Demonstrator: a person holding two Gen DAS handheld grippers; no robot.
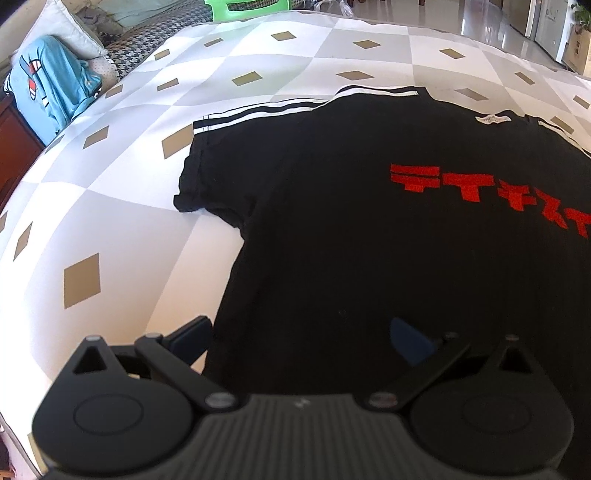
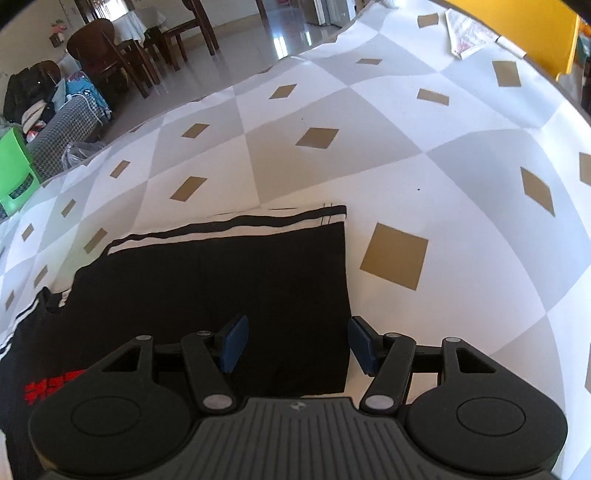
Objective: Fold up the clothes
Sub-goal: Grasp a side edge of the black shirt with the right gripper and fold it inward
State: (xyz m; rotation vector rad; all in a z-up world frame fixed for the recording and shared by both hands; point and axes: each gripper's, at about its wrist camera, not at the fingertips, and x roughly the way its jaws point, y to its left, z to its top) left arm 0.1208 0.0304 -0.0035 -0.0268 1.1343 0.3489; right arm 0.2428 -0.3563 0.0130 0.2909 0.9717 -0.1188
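While the left wrist camera looks across the table, a black short-sleeved T-shirt with red block lettering (image 1: 369, 221) lies spread flat on a white-and-grey diamond-patterned tablecloth with tan lozenges (image 1: 122, 206). Its white-striped sleeve (image 1: 221, 162) reaches toward the left, and a small white neck label (image 1: 493, 119) shows at the far collar. The left gripper (image 1: 301, 338) hangs over the shirt's near left edge with its blue-padded fingers (image 1: 410, 343) spread wide, one over the cloth and one over the fabric; whether either touches is hard to tell against the dark shirt. Beyond the table sit a light-blue garment (image 1: 55, 88) and a green plastic stool (image 1: 245, 9).

From the right wrist camera, the same T-shirt (image 2: 221, 288) shows its other striped sleeve (image 2: 258, 225) lying flat, its straight cuff edge running down toward the camera. The right gripper (image 2: 295, 345) is parted too, straddling that edge, with nothing between the pads. Dark wooden dining chairs (image 2: 110, 55) stand on the glossy floor behind, and folded white paper (image 2: 469, 33) rests at the table's far corner.
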